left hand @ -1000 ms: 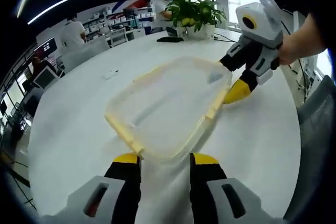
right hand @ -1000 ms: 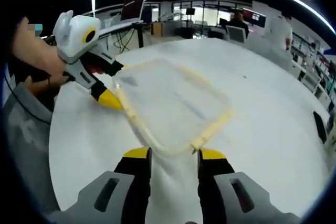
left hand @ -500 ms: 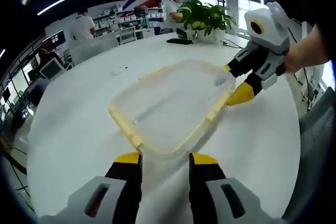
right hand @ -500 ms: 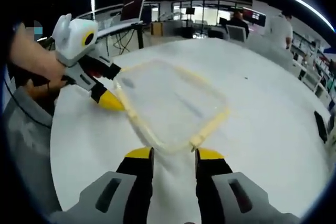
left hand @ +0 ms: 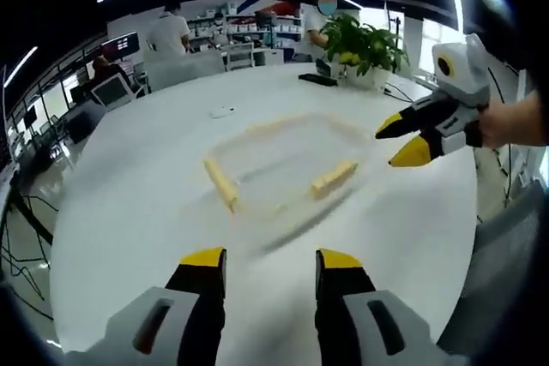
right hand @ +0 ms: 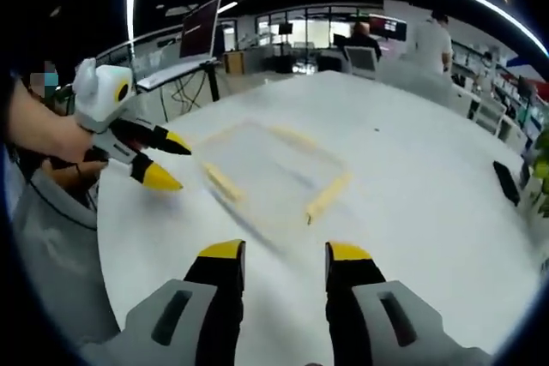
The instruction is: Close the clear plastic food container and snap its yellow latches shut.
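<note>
Big open office with a round white table, a potted plant at the far edge and people at desks behind. The left gripper has its jaws parted with nothing between them, and the right gripper is the same, both well back from the clear plastic food container, which lies flat mid-table between them. It's motion-blurred, so I can't tell if the lid's seated, but the yellow latches look flared out, so I'd guess the snapping is still left.
</note>
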`<state>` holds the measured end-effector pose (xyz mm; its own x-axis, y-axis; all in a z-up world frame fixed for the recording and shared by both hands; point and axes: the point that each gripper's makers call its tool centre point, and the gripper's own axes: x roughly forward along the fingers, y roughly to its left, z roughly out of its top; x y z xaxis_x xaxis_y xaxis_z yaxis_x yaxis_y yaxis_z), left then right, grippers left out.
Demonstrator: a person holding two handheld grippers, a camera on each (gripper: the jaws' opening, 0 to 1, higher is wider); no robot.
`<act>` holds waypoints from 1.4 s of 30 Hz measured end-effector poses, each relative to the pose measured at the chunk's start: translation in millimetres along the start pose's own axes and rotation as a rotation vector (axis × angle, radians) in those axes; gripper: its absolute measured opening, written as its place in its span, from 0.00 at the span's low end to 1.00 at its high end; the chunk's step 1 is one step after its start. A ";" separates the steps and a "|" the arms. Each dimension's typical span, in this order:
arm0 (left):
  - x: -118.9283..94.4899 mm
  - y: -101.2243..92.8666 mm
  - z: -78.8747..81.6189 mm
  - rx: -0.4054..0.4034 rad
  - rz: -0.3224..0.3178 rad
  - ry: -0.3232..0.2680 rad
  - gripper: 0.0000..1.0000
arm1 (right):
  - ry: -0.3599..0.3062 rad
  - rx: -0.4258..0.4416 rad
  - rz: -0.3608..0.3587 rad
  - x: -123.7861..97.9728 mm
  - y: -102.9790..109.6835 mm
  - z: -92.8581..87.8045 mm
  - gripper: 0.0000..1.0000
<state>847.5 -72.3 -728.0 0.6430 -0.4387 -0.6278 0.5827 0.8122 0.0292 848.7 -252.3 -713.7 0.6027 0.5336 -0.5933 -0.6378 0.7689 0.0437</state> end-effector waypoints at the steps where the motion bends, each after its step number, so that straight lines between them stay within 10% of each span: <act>1: -4.2 -1.3 0.2 -0.005 0.005 -0.004 0.35 | -0.006 0.002 -0.003 -3.6 0.7 0.8 0.34; 35: -119.7 -45.0 -30.1 -0.214 0.105 -0.144 0.37 | -0.112 0.095 -0.106 -112.3 58.4 -39.6 0.36; 42: -125.7 -43.7 -17.7 -0.262 0.133 -0.215 0.37 | -0.184 0.118 -0.131 -124.7 53.7 -23.2 0.37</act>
<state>732.4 -45.8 -664.2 0.8107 -0.3708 -0.4531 0.3576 0.9263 -0.1183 728.2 -285.7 -656.0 0.7609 0.4733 -0.4438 -0.4945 0.8659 0.0756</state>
